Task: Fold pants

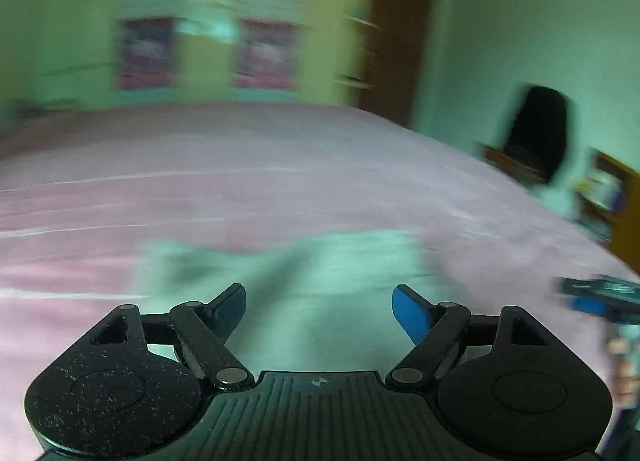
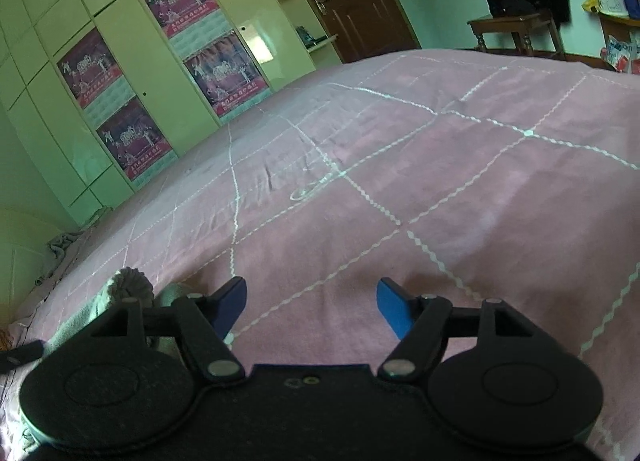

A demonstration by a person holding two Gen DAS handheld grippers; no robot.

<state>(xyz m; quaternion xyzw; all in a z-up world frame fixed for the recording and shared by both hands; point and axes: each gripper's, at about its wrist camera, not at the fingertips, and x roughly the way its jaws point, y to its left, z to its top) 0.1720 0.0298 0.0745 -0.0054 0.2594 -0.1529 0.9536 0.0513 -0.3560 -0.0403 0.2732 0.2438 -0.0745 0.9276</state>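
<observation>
Left tool [image 1: 320, 311] spread, empty, over pale pants [image 1: 320, 281] at lower centre on pink bed [image 1: 280, 165], likely free to regrip; right tool [image 2: 312, 307] spread, empty, over bare bedspread; pants [image 2: 116, 293] at lower left.

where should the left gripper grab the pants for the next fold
Probably the far edge of the pale pants, reaching over them from the near side: they lie flat on the pink bedcover straight ahead of the open left gripper. Blur hides the exact hems and corners.
</observation>
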